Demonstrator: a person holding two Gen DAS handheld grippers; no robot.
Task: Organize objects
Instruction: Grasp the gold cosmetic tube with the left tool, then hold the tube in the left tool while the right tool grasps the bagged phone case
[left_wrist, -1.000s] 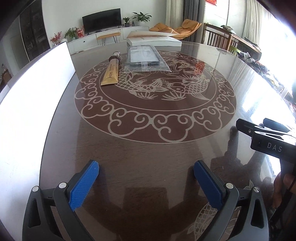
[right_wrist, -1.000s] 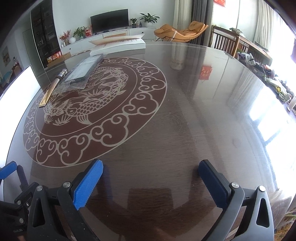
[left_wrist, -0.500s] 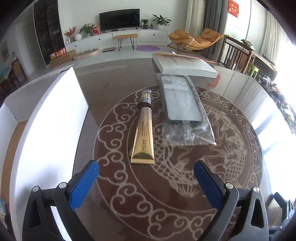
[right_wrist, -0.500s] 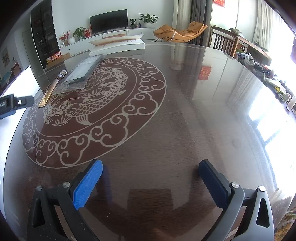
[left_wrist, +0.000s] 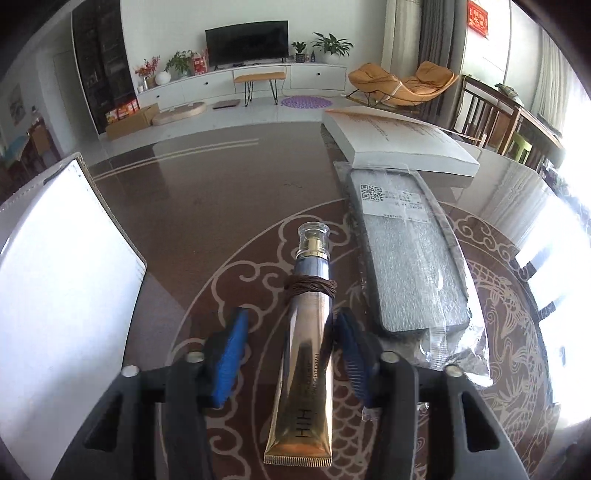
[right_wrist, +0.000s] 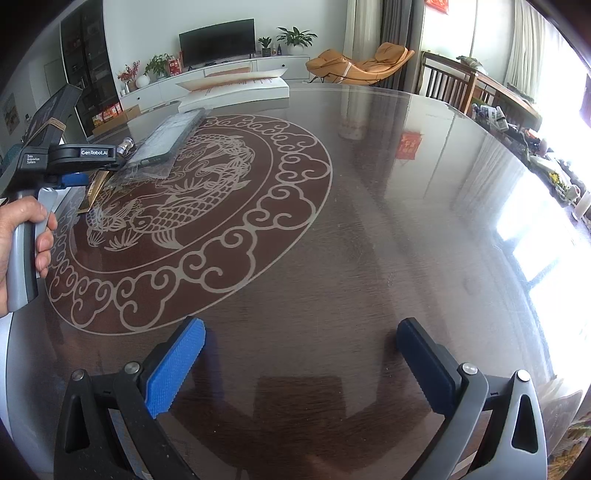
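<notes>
Since half a second earlier, the left gripper (left_wrist: 288, 354) had closed in over the gold tube (left_wrist: 304, 354), which had lain well ahead of it, and its jaws had narrowed. The tube lay flat on the table (left_wrist: 207, 206) between the blue pads (left_wrist: 229, 354), its long axis running straight away along the fingers, crimped end nearest and cap farthest. The right-side pad seemed just beside it; the left-side pad stood apart, so nothing was pinched yet. Just right of the tube lay a bagged phone case (left_wrist: 410, 258), with a white box (left_wrist: 399, 144) beyond. The right gripper (right_wrist: 299, 369) hung spread and empty, well apart, so the left hand was plainly nearer.
</notes>
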